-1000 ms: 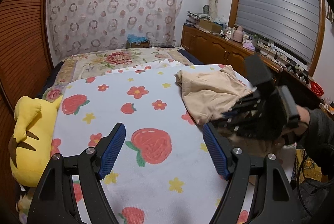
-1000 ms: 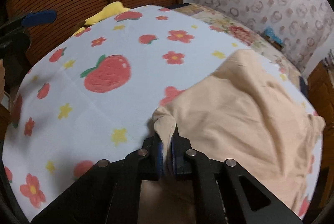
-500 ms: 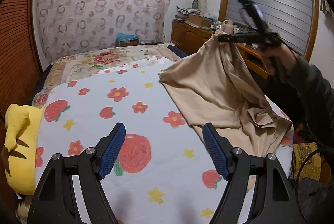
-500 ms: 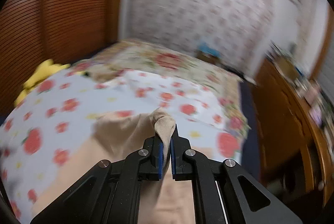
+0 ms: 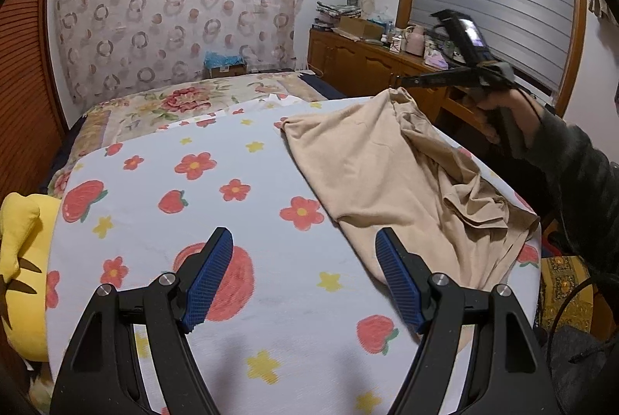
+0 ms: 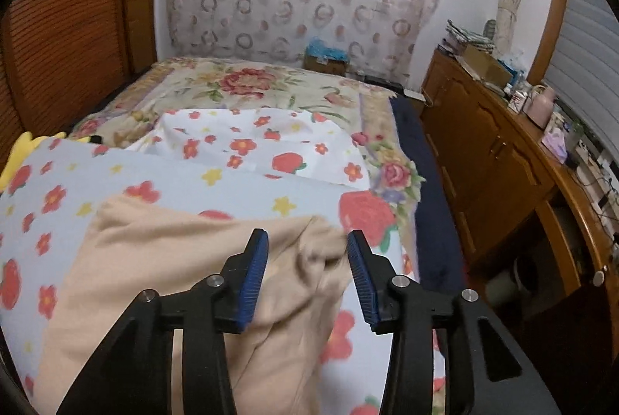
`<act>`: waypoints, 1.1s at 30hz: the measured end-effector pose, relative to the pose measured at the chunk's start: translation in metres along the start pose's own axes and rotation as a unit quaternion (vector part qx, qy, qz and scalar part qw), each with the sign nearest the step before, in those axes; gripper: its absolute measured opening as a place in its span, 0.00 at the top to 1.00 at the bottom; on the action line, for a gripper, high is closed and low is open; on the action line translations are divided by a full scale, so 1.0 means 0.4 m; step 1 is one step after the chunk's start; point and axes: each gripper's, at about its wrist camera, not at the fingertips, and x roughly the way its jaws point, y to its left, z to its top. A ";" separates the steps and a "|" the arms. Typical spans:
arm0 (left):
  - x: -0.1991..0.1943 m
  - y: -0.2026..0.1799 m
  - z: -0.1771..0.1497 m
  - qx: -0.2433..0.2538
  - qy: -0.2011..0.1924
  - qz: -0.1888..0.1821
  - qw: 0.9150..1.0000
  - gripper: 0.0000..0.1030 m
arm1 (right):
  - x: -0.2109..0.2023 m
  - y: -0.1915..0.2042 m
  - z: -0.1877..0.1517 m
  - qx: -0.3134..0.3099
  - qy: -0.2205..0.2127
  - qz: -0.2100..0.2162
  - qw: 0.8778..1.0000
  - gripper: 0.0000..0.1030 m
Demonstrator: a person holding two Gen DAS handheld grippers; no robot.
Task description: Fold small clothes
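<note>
Lying on the white bedsheet with red strawberries and flowers (image 5: 216,206), the soft beige cloth garment (image 5: 387,175) stretched from the far side of the bed toward the near edge, rumpled at its near end. The right gripper with blue pads (image 6: 305,271) hung just above the garment's far corner, its jaws wide apart and holding nothing. The left gripper with blue pads (image 5: 305,279) was wide apart too, over bare sheet, with the garment just to its right. The right gripper was nearer, so it would likely be the one to grab next.
</note>
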 end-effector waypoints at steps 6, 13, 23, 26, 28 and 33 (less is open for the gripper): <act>0.014 -0.026 0.003 -0.001 -0.001 -0.008 1.000 0.25 | -0.133 0.044 -0.148 -0.020 -0.021 0.048 0.998 0.56; 0.029 -0.059 -0.007 0.001 0.004 -0.016 1.000 0.25 | -0.199 0.095 -0.327 -0.013 -0.002 0.109 0.994 0.56; 0.058 -0.112 -0.027 0.015 0.020 -0.029 0.999 0.25 | -0.240 0.084 -0.421 0.020 0.013 0.125 0.992 0.56; 0.061 -0.118 -0.030 0.015 0.023 -0.032 0.999 0.25 | -0.230 0.069 -0.406 0.039 0.017 0.133 0.990 0.56; 0.062 -0.123 -0.033 0.018 0.026 -0.033 0.999 0.25 | -0.235 0.072 -0.400 0.040 0.014 0.139 0.989 0.56; 0.063 -0.133 -0.035 0.021 0.028 -0.035 0.999 0.25 | -0.239 0.102 -0.404 0.024 0.011 0.139 0.990 0.80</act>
